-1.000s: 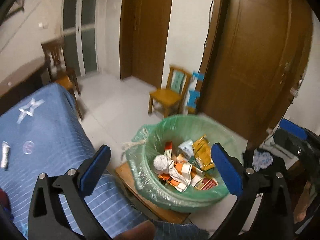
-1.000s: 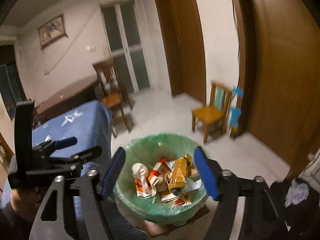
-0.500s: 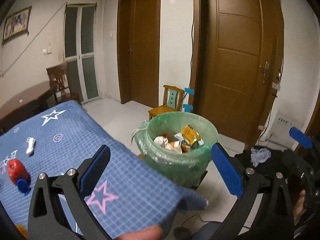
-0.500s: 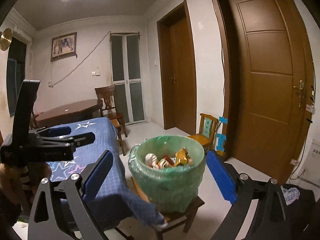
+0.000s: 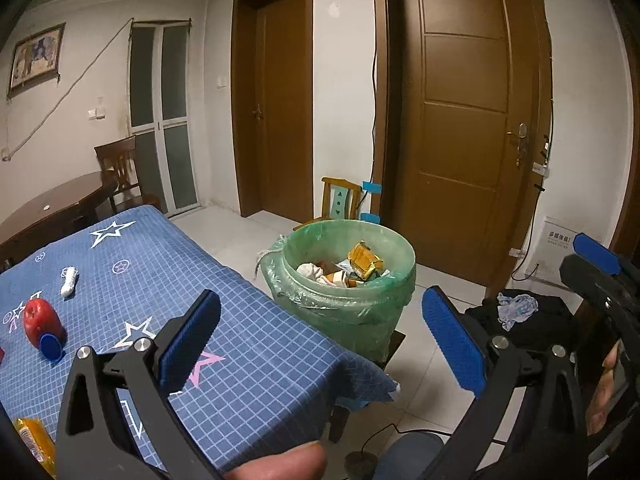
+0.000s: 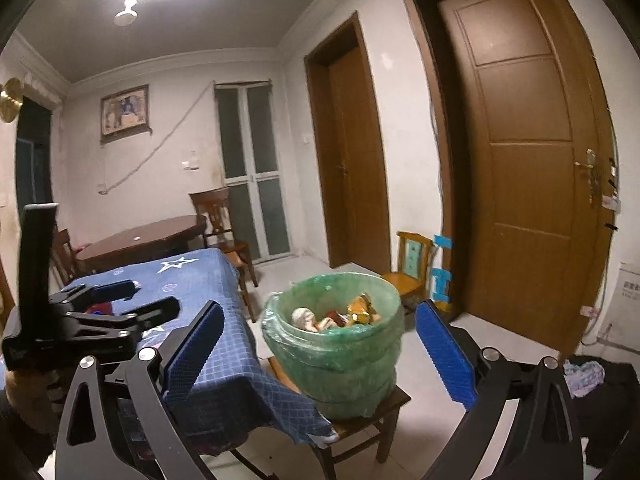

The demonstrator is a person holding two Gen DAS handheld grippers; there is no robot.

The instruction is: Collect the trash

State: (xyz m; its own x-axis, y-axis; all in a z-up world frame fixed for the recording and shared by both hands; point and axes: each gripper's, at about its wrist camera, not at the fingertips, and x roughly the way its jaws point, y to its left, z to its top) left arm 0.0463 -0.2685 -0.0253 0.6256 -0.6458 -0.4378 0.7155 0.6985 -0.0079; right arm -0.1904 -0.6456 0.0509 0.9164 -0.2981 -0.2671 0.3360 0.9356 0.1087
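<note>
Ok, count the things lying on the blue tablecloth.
3: a white wad toward the far side, a red bottle at the left, a yellow packet nearest; more may sit out of frame.

Both wrist cameras are looking forward and slightly down between their own fingers. Each is facing the green-lined bin (image 5: 344, 276) (image 6: 336, 344) at frame centre, nearby, sharing the blue-clothed surface (image 5: 168, 280) (image 6: 192, 276) at left.

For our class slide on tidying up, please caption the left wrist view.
Open left tool empty above blue star-patterned tablecloth, facing green-lined trash bin full of wrappers.
</note>
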